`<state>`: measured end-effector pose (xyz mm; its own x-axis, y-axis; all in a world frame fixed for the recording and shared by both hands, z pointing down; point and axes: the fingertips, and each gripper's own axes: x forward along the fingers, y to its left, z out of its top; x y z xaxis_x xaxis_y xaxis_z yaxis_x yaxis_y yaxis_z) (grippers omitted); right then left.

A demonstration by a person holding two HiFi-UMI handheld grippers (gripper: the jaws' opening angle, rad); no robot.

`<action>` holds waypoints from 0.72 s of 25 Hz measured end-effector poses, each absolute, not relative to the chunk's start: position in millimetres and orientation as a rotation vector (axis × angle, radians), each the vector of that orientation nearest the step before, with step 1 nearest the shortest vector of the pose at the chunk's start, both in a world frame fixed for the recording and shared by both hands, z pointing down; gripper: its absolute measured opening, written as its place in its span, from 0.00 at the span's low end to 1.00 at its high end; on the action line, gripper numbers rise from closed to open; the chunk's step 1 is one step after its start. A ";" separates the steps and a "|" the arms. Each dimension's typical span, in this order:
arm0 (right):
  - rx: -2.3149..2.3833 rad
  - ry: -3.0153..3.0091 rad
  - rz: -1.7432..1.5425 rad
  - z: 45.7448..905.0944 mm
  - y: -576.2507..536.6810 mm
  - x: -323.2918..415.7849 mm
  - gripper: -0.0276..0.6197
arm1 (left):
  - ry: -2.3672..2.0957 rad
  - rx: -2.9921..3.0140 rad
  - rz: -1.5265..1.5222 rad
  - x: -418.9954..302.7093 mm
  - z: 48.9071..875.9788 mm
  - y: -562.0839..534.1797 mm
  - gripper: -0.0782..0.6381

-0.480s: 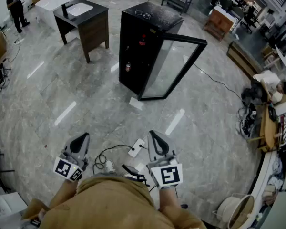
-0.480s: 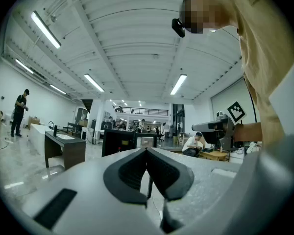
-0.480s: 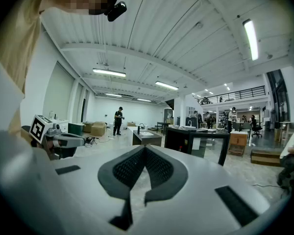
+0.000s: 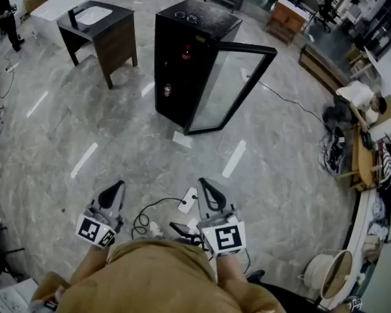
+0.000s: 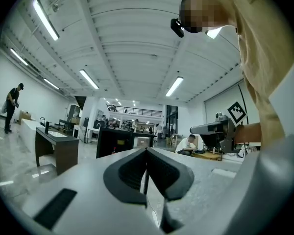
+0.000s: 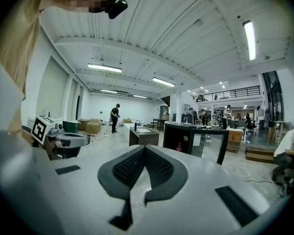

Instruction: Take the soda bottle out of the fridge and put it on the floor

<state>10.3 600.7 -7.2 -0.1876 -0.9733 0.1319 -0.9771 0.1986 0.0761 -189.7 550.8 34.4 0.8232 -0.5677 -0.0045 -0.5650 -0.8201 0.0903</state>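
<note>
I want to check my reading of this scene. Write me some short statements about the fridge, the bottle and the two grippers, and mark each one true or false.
1. The left gripper and the right gripper are both shut. True.
2. The fridge stands upright on the floor. True.
3. The soda bottle is inside the fridge. True.
4. The fridge is closed. False: its door stands wide open.
5. The right gripper holds the soda bottle. False: nothing is between its jaws.
6. The left gripper touches the fridge. False: it is held low, close to the person's body, well apart from the fridge.
</note>
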 end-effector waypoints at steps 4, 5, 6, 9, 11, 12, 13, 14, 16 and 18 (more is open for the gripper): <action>1.919 -2.322 0.033 -9.8 589.4 -9.6 0.04 | -0.919 2.907 -0.062 -215.7 40.0 538.0 0.11; 1.927 -2.324 0.020 -11.4 586.8 -14.0 0.04 | -0.924 2.904 -0.062 -222.1 42.1 535.1 0.11; 1.934 -2.311 -0.011 -13.6 584.7 -17.6 0.05 | -0.931 2.901 -0.063 -228.1 43.9 532.6 0.11; 1.918 -2.230 -0.168 -22.6 580.5 -28.6 0.05 | -0.955 2.892 -0.080 -243.0 45.1 529.3 0.11; 1.884 -2.222 -0.244 -30.2 575.2 -39.3 0.05 | -0.974 2.885 -0.092 -251.4 45.5 529.4 0.11; 1.866 -2.226 -0.266 -33.1 571.7 -44.5 0.05 | -0.981 2.878 -0.096 -254.8 46.3 529.4 0.11; 1.850 -2.230 -0.282 -35.4 568.1 -49.0 0.05 | -0.985 2.871 -0.099 -257.5 47.5 529.2 0.11; 1.837 -2.232 -0.291 -37.0 564.9 -53.0 0.05 | -0.988 2.865 -0.102 -259.9 48.6 529.0 0.11; 1.830 -2.234 -0.292 -38.6 560.1 -58.5 0.05 | -0.990 2.865 -0.109 -264.1 49.5 528.7 0.11; 1.861 -2.245 -0.292 -41.5 555.2 -59.1 0.05 | -0.994 2.873 -0.114 -267.0 50.0 528.9 0.11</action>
